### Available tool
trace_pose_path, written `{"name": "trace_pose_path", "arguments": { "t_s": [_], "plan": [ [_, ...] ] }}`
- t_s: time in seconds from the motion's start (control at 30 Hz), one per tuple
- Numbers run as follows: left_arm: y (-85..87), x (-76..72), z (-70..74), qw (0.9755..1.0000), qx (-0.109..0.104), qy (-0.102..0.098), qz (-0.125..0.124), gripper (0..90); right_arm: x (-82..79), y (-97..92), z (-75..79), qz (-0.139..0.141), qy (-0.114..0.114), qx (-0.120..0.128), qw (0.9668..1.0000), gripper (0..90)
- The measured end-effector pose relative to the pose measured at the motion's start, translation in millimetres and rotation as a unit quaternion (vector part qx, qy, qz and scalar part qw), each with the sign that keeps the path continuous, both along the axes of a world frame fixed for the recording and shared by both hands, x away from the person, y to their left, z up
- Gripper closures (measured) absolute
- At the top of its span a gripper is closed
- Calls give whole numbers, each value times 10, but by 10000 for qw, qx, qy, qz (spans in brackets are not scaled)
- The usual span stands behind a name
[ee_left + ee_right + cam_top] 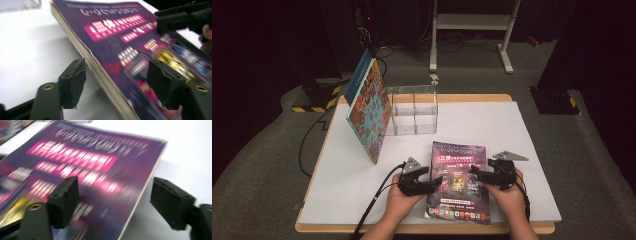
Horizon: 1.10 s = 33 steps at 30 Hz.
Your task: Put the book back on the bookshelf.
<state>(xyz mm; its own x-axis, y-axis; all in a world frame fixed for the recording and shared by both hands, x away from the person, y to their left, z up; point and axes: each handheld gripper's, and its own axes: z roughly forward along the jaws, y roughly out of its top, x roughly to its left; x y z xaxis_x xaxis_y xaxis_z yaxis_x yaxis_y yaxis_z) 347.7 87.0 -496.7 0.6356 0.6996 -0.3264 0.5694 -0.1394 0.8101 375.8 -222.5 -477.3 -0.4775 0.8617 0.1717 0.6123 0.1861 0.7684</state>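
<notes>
White table (pixel 522 150): purple book (pixel 458 182) lies flat at the near edge, right of centre, bottom edge almost at the table's lip. Patterned book (pixel 369 112) leans tilted against the clear divided box (pixel 413 111) near the far-left corner. Left gripper (pixel 435 181) straddles the purple book's left edge, jaws spread, pads not pressing. Right gripper (pixel 475 173) straddles the right edge, jaws also wide, nothing clamped. Both gripper views are motion-blurred.
</notes>
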Motion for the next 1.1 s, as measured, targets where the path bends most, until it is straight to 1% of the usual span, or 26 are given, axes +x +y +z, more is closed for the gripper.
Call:
{"name": "trace_pose_path", "arguments": {
  "t_s": [0.03, 0.07, 0.1, 0.13, 0.17, 0.27, 0.3, 0.33, 0.37, 0.4, 0.47, 0.5, 0.53, 0.57, 0.67, 0.73, 0.77, 0.8, 0.83, 0.93, 1.0, 1.07, 1.1],
  "plan": [
    [17, -11, -26, 9998, -135, 122, -27, 265, -109, 6, -16, 86, -40, 56, 9999, 201],
    [24, -12, -45, 9996, -215, 199, -33, 253, -192, 15, -31, 127, -71, 77, 9999, 175],
    [21, -5, -54, 9994, -249, 238, -20, 242, -262, 22, -47, 150, -123, 95, 9998, 161],
    [21, -5, -54, 9994, -249, 238, -20, 220, -262, 22, -47, 150, -123, 95, 9998, 161],
    [-13, 36, -66, 9991, -265, 334, -68, 201, -342, 23, -64, 175, -78, 179, 9997, 143],
    [-79, 102, -81, 9984, -288, 454, -147, 150, -343, 6, -79, 169, 11, 271, 9995, 123],
    [-96, 125, -87, 9977, -351, 552, -153, 141, -330, -2, -90, 149, 82, 335, 9993, 113],
    [-108, 145, -91, 9973, -371, 614, -179, 141, -316, -12, -105, 159, 158, 431, 9988, 107],
    [-122, 149, -87, 9972, -370, 623, -185, 141, -305, -19, -118, 160, 215, 518, 9983, 103],
    [-127, 147, -78, 9975, -317, 580, -242, 149, -296, -28, -129, 188, 248, 580, 9978, 103],
    [-147, 133, -44, 9980, -254, 521, -254, 189, -280, -41, -141, 231, 322, 654, 9971, 103],
    [-147, 133, -44, 9980, -254, 521, -254, 210, -280, -41, -141, 231, 322, 654, 9971, 103],
    [-157, 118, -11, 9984, -150, 475, -261, 222, -269, -47, -152, 256, 366, 716, 9964, 105],
    [-165, 104, 5, 9986, -122, 448, -255, 245, -264, -48, -156, 281, 395, 744, 9960, 105],
    [-171, 72, 56, 9992, 67, 313, -245, 295, -255, -39, -155, 305, 416, 751, 9958, 115],
    [-160, 57, 85, 9993, 113, 276, -204, 346, -245, -34, -154, 365, 437, 804, 9951, 155],
    [-160, 57, 85, 9993, 113, 276, -204, 373, -245, -34, -154, 365, 437, 804, 9951, 155],
    [-149, 45, 109, 9995, 144, 230, -181, 400, -255, -17, -129, 343, 457, 754, 9955, 171],
    [-143, 39, 123, 9996, 152, 202, -150, 431, -258, -18, -118, 339, 413, 714, 9960, 207],
    [-121, 20, 163, 9998, 150, 131, -101, 540, -313, -32, -53, 285, 184, 580, 9977, 366],
    [-109, 10, 185, 9998, 162, 84, -98, 584, -336, -35, -17, 323, 68, 484, 9983, 437],
    [-101, -4, 204, 9999, 127, 31, -88, 631, -353, -38, 8, 329, 41, 462, 9984, 511],
    [-98, -11, 211, 9999, 118, -10, -89, 654, -363, -38, 23, 325, 45, 496, 9982, 556]
  ]
}}
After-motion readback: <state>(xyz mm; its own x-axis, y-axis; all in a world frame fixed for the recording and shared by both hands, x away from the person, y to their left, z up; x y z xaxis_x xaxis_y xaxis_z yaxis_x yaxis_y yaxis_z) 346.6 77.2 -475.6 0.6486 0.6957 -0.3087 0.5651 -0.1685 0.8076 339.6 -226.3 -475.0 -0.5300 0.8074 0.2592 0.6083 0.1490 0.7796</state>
